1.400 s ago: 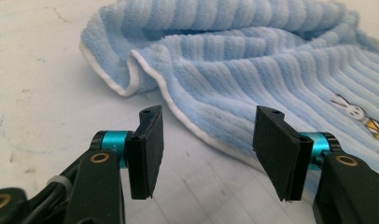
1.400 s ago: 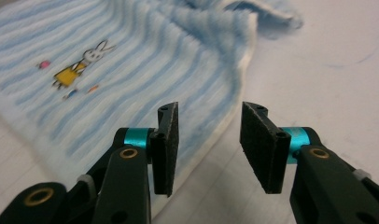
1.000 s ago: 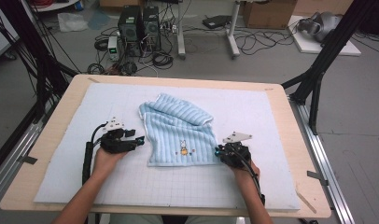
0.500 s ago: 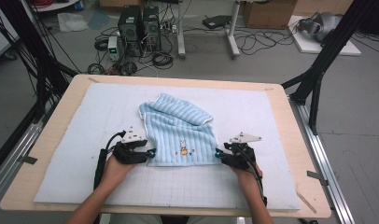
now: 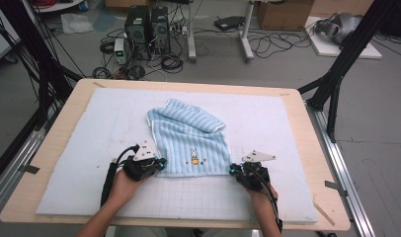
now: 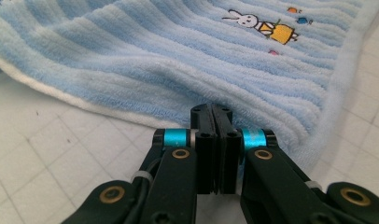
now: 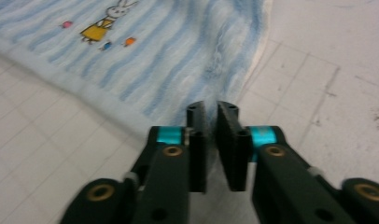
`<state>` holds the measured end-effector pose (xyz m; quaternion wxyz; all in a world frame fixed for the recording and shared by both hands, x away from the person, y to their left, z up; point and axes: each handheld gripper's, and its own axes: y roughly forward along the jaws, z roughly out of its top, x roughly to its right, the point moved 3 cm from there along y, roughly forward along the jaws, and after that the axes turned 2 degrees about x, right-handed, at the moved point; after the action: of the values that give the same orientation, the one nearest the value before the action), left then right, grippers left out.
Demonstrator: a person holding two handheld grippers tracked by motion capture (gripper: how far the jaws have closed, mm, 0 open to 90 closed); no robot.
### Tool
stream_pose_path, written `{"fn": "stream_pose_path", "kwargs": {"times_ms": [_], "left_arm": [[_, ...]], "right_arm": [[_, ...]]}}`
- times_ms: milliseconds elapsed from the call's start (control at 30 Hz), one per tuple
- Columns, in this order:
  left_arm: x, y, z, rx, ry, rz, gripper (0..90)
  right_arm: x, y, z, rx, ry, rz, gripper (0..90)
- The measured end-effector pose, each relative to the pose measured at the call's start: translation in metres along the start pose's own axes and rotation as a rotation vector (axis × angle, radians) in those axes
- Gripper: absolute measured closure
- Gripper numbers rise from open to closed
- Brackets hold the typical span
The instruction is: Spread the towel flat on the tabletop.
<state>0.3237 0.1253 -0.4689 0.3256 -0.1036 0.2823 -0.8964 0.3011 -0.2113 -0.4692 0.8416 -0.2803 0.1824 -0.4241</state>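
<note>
A light blue striped towel [image 5: 188,143] with a small rabbit picture [image 5: 193,157] lies on the white gridded mat [image 5: 287,128], its far part folded over. My left gripper [image 5: 161,164] is at the towel's near left corner. In the left gripper view its jaws [image 6: 211,112] have just been closing and now stand together, pinching the towel's [image 6: 178,51] edge. My right gripper [image 5: 233,172] is at the near right corner. Its jaws [image 7: 211,109] have also just been closing, and a thin strip of towel [image 7: 178,51] sits between them.
The mat covers a wooden table [image 5: 65,113]. Bare mat surrounds the towel on all sides. Beyond the far edge, on the floor, stand computer towers [image 5: 146,24] among cables. A black frame leg [image 5: 337,74] rises at the right.
The left hand slid right to the towel's near left corner, and the right hand slid left to its near right corner. Both pairs of jaws closed on the towel's edge.
</note>
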Motion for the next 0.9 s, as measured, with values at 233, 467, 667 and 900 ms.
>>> {"fn": "stream_pose_path", "kwargs": {"times_ms": [233,467,667,900], "left_arm": [[0.003,-0.020,-0.013,-0.004,-0.058,-0.033,88.2],[0.009,-0.045,-0.023,0.002,-0.074,-0.083,88.2],[0.011,-0.066,-0.036,-0.015,-0.098,-0.133,88.2],[0.003,-0.083,-0.041,0.074,-0.156,-0.120,70.7]], "right_arm": [[-0.010,-0.010,-0.007,-0.017,-0.014,0.028,86.0],[-0.028,-0.029,-0.013,-0.037,-0.062,0.094,85.8],[-0.047,-0.040,-0.023,-0.082,-0.096,0.171,85.7],[-0.050,-0.053,-0.018,0.009,-0.024,0.199,64.0]]}}
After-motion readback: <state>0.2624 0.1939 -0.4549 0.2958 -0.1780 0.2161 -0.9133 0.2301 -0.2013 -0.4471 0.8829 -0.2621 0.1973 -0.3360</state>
